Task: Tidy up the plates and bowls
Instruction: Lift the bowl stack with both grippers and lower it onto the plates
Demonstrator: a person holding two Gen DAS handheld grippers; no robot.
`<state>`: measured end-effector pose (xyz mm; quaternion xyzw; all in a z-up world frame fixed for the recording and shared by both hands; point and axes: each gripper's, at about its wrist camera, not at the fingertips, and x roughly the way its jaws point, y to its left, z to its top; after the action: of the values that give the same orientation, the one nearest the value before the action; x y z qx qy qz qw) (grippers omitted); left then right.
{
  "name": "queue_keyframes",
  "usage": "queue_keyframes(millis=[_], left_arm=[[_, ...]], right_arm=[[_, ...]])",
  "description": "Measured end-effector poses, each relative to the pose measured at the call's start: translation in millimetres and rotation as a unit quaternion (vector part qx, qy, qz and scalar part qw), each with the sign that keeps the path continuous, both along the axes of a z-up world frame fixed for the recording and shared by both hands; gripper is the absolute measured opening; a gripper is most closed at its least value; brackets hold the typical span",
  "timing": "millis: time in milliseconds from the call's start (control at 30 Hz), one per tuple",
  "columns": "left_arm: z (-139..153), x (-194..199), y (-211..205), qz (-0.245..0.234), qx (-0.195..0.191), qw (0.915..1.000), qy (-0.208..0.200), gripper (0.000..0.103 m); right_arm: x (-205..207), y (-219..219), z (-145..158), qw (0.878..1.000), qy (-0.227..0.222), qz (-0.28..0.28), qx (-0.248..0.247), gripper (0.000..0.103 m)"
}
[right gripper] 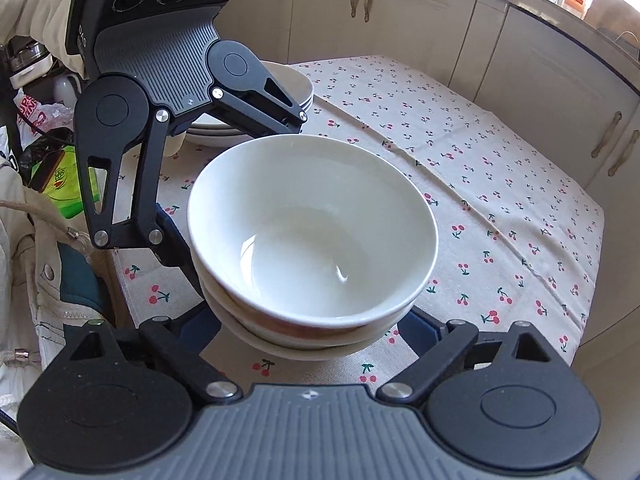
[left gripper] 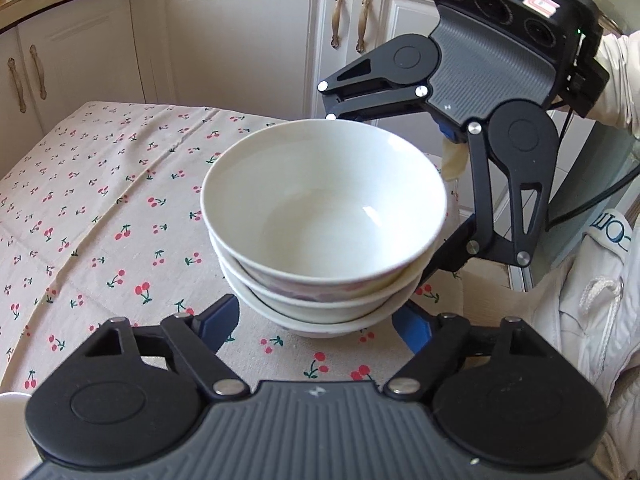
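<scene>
In the left wrist view, the left gripper sits at the bottom of the frame with its blue-padded fingers spread to either side of the lowest bowl in a stack of white bowls. The pads stand just beside the bowl wall; whether they touch it cannot be told. The right gripper reaches in from the upper right, one finger behind the stack's far rim and the other down its right side, jaws wide around the bowls; contact there is hidden too.

In the right wrist view the right gripper frames the same stack of bowls at the bottom of the frame, pads close to the lowest bowl on both sides. The left gripper comes in from the upper left, straddling the stack.

The three nested bowls stand at frame centre on a cherry-print tablecloth. A stack of white plates lies behind the left gripper, upper left. White cabinets run along the top. A pale sleeve shows at the upper right edge.
</scene>
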<state>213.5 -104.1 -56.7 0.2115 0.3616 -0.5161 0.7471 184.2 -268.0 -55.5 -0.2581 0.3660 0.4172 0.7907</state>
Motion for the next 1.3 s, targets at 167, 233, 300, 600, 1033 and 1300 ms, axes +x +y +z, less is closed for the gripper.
queue_keyframes(millis=[167, 233, 300, 600, 1033, 1300], left_arm=[[1, 2, -1, -0.014, 0.0, 0.9999, 0.005, 0.078], [1, 4, -1, -0.018, 0.0, 0.9998, 0.007, 0.078], [1, 5, -1, -0.022, 0.001, 0.9997, 0.009, 0.078], [2, 8, -1, -0.035, 0.006, 0.9993, 0.012, 0.079], [1, 11, -3, -0.043, 0.005, 0.9989, 0.017, 0.08], [0, 11, -4, -0.042, 0.006, 0.999, 0.016, 0.08]], right_arm=[[3, 0, 0, 1.0, 0.008, 0.007, -0.004, 0.095], [3, -1, 1, 1.0, 0.009, 0.009, -0.006, 0.095], [3, -1, 1, 1.0, 0.011, 0.01, -0.008, 0.094], [6, 1, 0, 1.0, 0.017, 0.012, -0.017, 0.092], [5, 0, 1, 1.0, 0.021, 0.006, -0.015, 0.092], [4, -1, 1, 1.0, 0.023, 0.004, -0.013, 0.092]])
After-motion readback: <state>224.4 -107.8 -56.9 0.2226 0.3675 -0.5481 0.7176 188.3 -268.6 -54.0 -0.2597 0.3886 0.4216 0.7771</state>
